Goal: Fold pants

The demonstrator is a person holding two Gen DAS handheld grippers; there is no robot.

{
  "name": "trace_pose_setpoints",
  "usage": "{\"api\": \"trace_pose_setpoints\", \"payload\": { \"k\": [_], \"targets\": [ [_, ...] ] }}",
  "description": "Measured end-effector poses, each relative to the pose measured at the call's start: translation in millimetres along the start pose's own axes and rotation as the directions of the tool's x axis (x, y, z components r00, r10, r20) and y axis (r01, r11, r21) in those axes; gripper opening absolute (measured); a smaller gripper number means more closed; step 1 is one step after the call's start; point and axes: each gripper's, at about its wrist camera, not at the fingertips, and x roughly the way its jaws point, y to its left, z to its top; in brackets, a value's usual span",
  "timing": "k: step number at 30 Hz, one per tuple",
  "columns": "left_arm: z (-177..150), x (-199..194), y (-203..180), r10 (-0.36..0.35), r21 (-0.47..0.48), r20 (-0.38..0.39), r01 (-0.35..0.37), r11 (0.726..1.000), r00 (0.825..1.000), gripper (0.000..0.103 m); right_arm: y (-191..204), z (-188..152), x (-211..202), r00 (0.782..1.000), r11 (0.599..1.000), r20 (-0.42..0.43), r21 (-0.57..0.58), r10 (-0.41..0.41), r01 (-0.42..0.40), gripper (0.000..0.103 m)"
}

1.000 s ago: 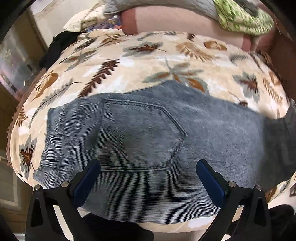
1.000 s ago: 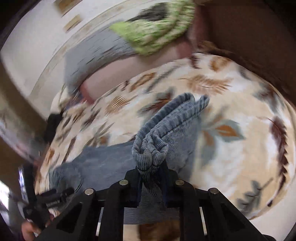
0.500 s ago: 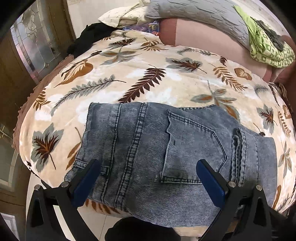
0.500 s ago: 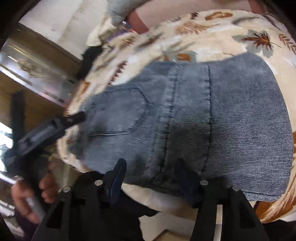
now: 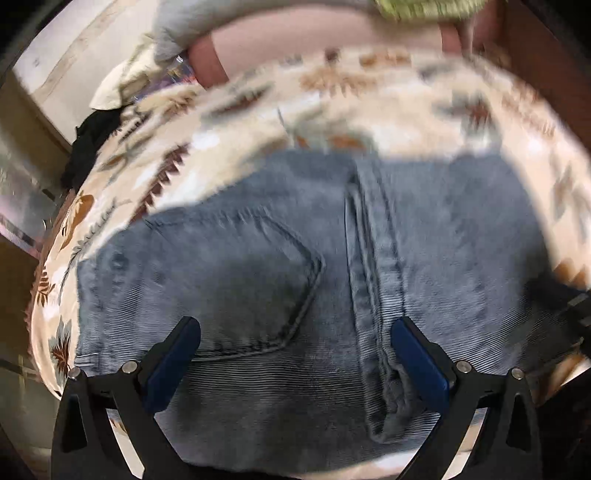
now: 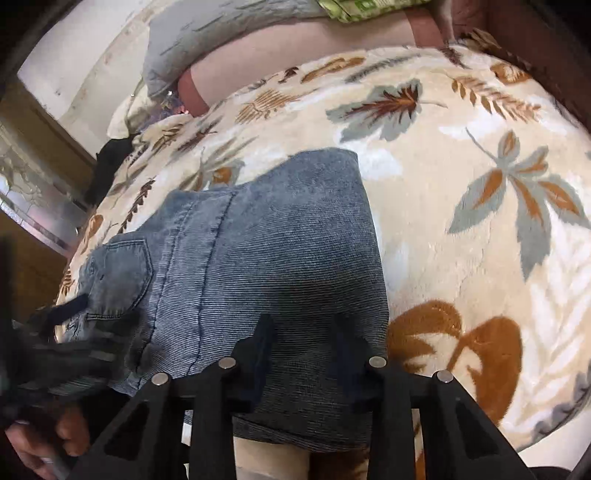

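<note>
The blue-grey denim pants [image 5: 295, 266] lie folded on the leaf-patterned blanket [image 5: 369, 122], back pocket [image 5: 236, 280] up on the left and the leg hems laid over the seat. My left gripper [image 5: 295, 354] is open and empty, hovering over the near edge of the pants. In the right wrist view the same pants [image 6: 266, 251] form a compact rectangle. My right gripper [image 6: 303, 339] is open and empty just above the right half of the fold. The left gripper [image 6: 66, 332] shows blurred at the lower left there.
The blanket [image 6: 480, 184] covers a bed. A grey pillow [image 6: 221, 33] and a green cloth [image 6: 369, 7] lie at the far end. A black garment [image 6: 107, 162] sits at the far left edge. A wooden door frame [image 6: 37, 122] stands on the left.
My right gripper let go of the bunched pant legs, leaving them folded over the seat, then drew back and opened. My left gripper stayed open and shifted right over the pants.
</note>
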Motion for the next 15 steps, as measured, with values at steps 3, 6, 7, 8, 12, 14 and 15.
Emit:
{"api": "trace_pose_setpoints", "payload": {
  "k": [3,6,7,8,12,14,15],
  "targets": [
    [3.3,-3.8,18.7,-0.067,-0.066,-0.022,0.066,0.996,0.998,0.103,14.3,17.9,-16.0,0.998,0.999,0.048,-0.015,0.029,-0.028,0.035],
    [6.4,-15.5,42.1,-0.02,-0.096,0.02,0.021,0.995,1.0,0.103,38.3,41.6,-11.8,0.997,0.998,0.063,-0.046,0.039,-0.036,0.035],
    [6.5,-20.5,55.9,-0.004,-0.113,0.036,0.008,0.994,0.999,0.103,46.2,47.4,-7.9,0.997,0.998,0.065,-0.057,0.043,-0.039,0.035],
    [5.4,-24.1,69.5,0.007,-0.135,0.045,-0.001,0.991,0.999,0.103,56.1,52.3,-1.5,0.997,0.997,0.061,-0.072,0.046,-0.042,0.035],
    [-12.1,-33.3,140.5,0.096,-0.26,0.056,-0.079,0.962,0.994,0.103,98.2,60.7,31.2,0.998,0.988,0.016,-0.141,0.062,-0.059,0.035],
    [-26.9,-33.9,178.3,0.15,-0.327,0.038,-0.129,0.936,0.988,0.103,111.5,55.1,44.0,0.998,0.983,-0.01,-0.171,0.07,-0.071,0.035],
    [-34.8,-32.9,196.1,0.167,-0.36,0.026,-0.147,0.921,0.986,0.103,121.6,50.8,57.3,0.998,0.976,-0.04,-0.208,0.05,-0.058,0.035]
  ]
}}
